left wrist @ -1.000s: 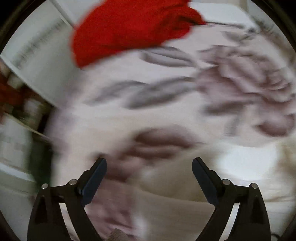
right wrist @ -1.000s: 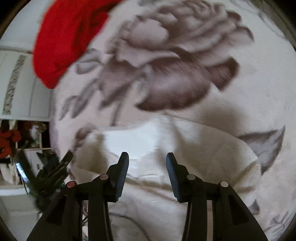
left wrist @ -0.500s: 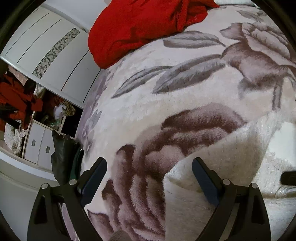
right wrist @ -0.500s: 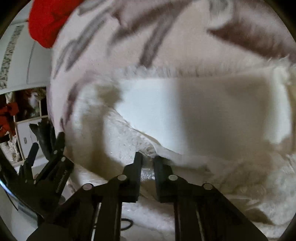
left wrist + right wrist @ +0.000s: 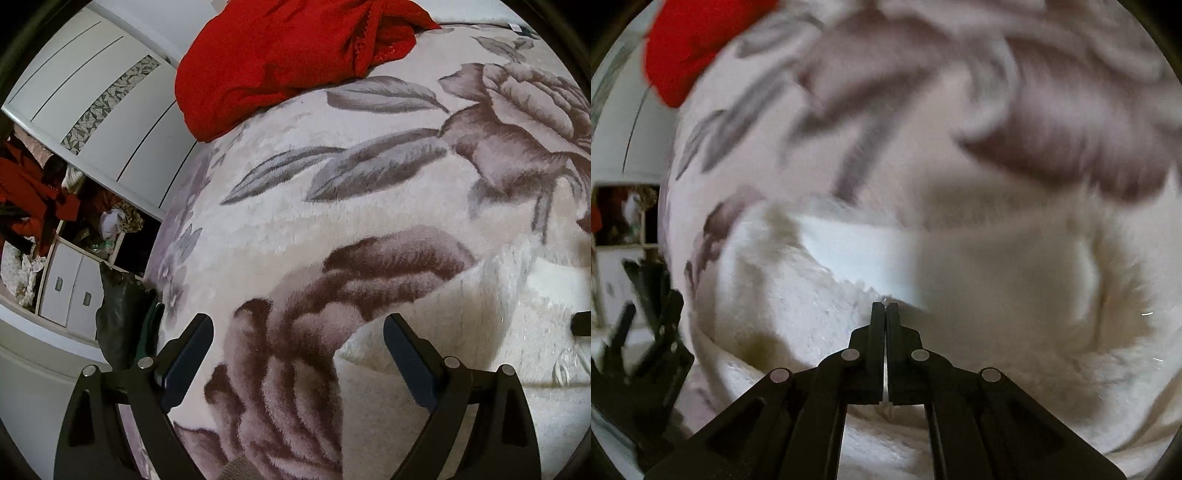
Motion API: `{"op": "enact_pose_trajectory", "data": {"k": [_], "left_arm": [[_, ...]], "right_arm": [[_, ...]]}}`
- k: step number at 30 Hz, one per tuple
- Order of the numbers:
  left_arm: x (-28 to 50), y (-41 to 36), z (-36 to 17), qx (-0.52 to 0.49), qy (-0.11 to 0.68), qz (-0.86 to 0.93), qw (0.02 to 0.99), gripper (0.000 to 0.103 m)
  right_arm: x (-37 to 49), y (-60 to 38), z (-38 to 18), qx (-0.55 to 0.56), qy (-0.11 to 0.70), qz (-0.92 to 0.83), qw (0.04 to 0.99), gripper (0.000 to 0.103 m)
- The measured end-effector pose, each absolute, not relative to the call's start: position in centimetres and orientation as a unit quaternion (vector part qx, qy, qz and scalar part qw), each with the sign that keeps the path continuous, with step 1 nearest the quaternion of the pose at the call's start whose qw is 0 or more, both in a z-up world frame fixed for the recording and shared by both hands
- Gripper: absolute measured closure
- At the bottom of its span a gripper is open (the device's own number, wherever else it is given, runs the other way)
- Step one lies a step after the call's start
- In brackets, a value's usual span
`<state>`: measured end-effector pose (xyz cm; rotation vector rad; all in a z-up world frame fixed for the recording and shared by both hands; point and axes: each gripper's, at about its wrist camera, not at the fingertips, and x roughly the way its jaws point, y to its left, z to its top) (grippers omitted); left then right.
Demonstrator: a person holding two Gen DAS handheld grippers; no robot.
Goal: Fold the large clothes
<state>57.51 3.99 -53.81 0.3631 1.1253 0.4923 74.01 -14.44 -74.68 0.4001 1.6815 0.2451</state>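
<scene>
Floral blanket [image 5: 369, 229]: right hand-held gripper [image 5: 884, 308] pinches white fleece garment [image 5: 820, 314]; left hand-held gripper [image 5: 297, 332] spread.

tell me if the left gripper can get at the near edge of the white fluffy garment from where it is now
Probably yes. The left gripper is open, and the white garment has its edge lying flat on the flowered blanket, right by the right-hand finger, with nothing between. The right gripper pinches it further along.
</scene>
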Motion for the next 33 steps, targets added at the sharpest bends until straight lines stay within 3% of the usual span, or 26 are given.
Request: {"op": "enact_pose_trajectory", "data": {"k": [1,4,6,8,11,15,23,25,26,30,33], "left_arm": [[57.2,4.0,-53.6,0.170,0.527,0.227,0.802,0.009],[56.0,3.6,-52.4,0.164,0.525,0.218,0.806,0.009],[55.3,2.7,-51.5,0.157,0.522,0.206,0.813,0.009],[55.1,1.2,-51.0,0.152,0.525,0.185,0.817,0.009],[55.2,-1.7,-51.3,0.156,0.530,0.153,0.819,0.009],[55.6,-6.0,-52.5,0.192,0.525,0.128,0.819,0.009],[54.9,-9.0,-53.9,0.217,0.531,0.129,0.809,0.009],[54.6,-9.1,-54.2,0.215,0.535,0.131,0.807,0.009],[54.5,-9.2,-54.3,0.216,0.535,0.132,0.806,0.009],[54.2,-9.3,-54.3,0.228,0.528,0.139,0.806,0.009],[54.1,-9.2,-54.2,0.233,0.526,0.139,0.806,0.009]], "right_arm": [[74.0,-15.8,-74.8,0.212,0.750,0.111,0.616,0.102],[72.6,-21.1,-70.3,0.259,0.716,0.110,0.639,0.083],[70.8,-25.7,-66.6,0.256,0.686,0.092,0.675,0.057],[68.9,-30.4,-64.3,0.251,0.672,0.056,0.695,0.049],[65.5,-37.7,-63.6,0.249,0.669,-0.012,0.701,0.049],[62.2,-44.6,-66.9,0.319,0.674,-0.048,0.665,0.049],[64.0,-41.5,-78.3,0.392,0.741,0.025,0.545,0.050],[63.9,-40.9,-78.9,0.384,0.747,0.001,0.543,0.088],[64.0,-40.6,-78.2,0.366,0.745,-0.013,0.558,0.093],[64.9,-40.0,-73.3,0.261,0.699,-0.063,0.663,0.096],[65.6,-40.2,-75.6,0.247,0.715,-0.075,0.650,0.097]]}}
